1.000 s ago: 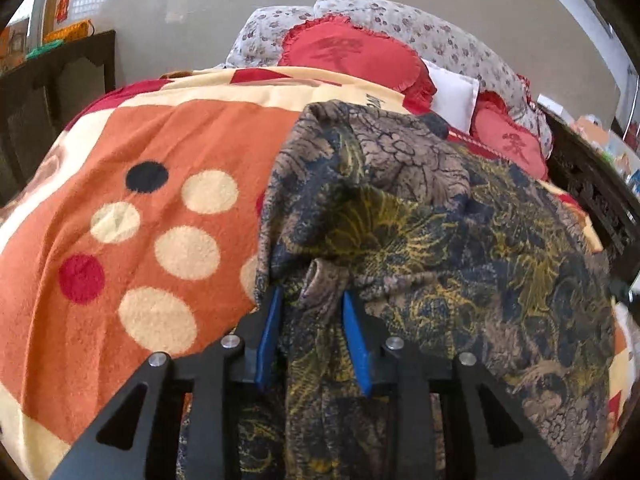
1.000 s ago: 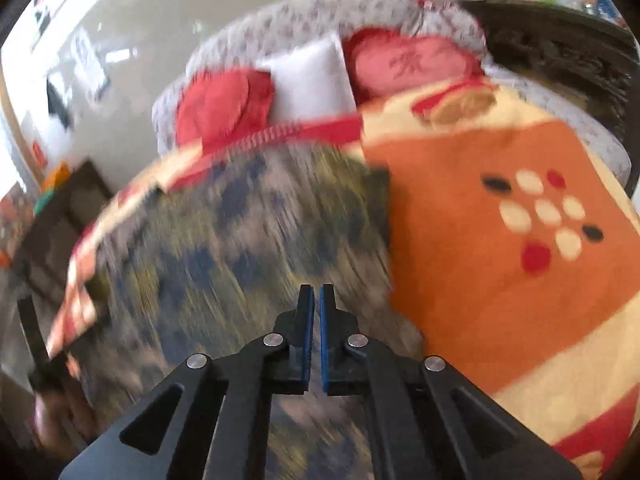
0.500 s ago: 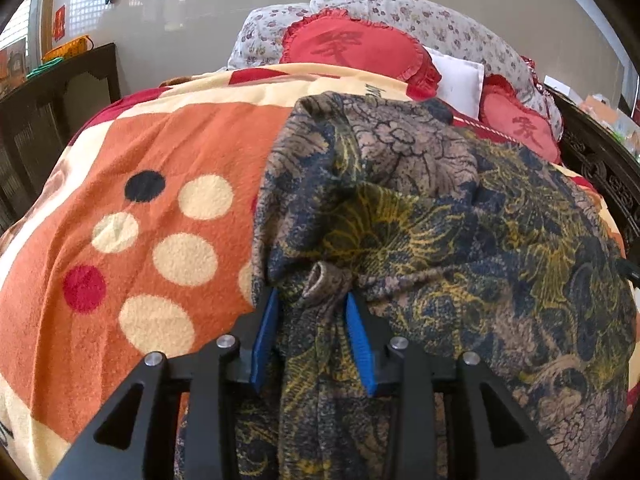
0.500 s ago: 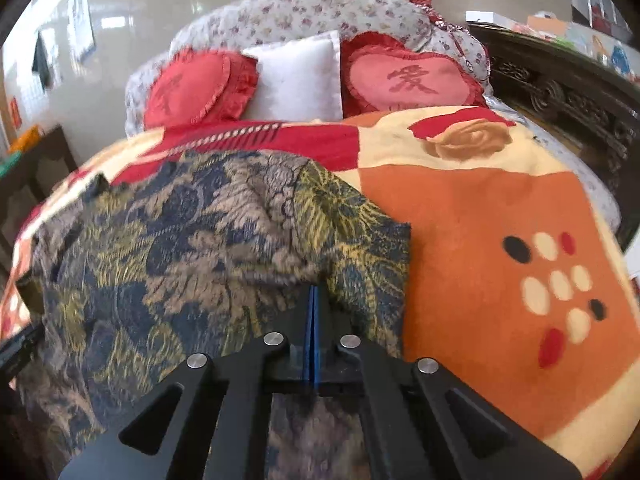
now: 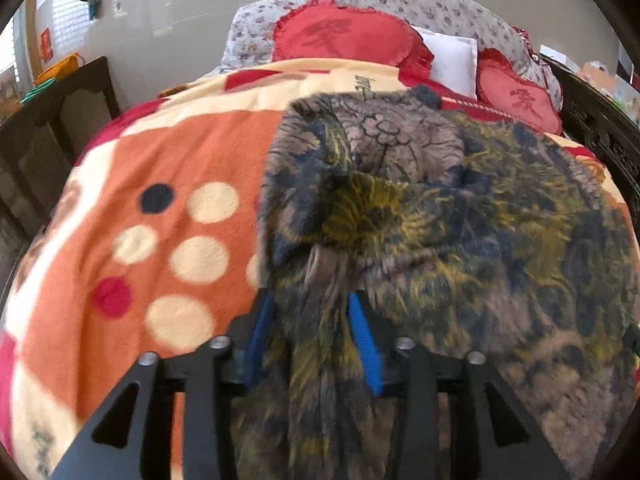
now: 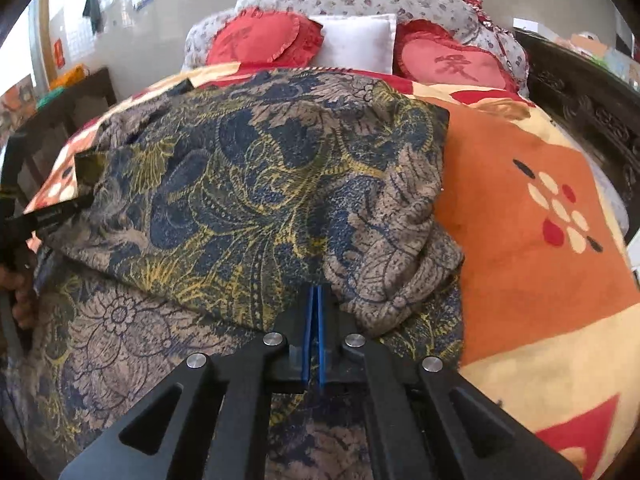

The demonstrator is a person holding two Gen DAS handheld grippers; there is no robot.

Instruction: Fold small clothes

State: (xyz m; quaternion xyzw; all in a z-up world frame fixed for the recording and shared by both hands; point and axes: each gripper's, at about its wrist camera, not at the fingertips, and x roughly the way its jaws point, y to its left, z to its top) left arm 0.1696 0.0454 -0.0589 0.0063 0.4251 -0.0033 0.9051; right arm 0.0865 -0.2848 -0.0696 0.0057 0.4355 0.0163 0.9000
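The garment [image 6: 256, 184], a dark blue, tan and yellow flowery piece, lies on the blanket [image 6: 520, 248] on the bed, folded over on itself w/ a top layer over a lower one.

Right wrist view: the right gripper [image 6: 314, 320] is closed, blue pads nearly together, and they run in under the near edge of the top fold; looks like it pinches cloth there, but the contact itself is hidden. This view shows the garment whole, its straight right edge vs. the orange blanket, plus a hand [image 6: 20, 292] at the far left edge beside a black tool part. The white pillow [image 6: 356, 42] sits between two red heart cushions [image 6: 260, 38].

Left wrist view shows what the other doesn't: the left gripper [image 5: 310, 328] w/ a bunched rope of cloth running between its blue pads. Jaws stand partway open and have just been opening; gaps show beside the bunch, so the cloth sits between them w/o being squeezed. Left of it, the blanket's big cream, red and dark dots [image 5: 180, 248]. Picture is a bit blurred.

Vs. a second ago: the right view was smeared w/ motion, garment edge far ahead of the pads; now it's sharp and the pads are buried at the fold. On the left the pads are wider apart, bunch looser.
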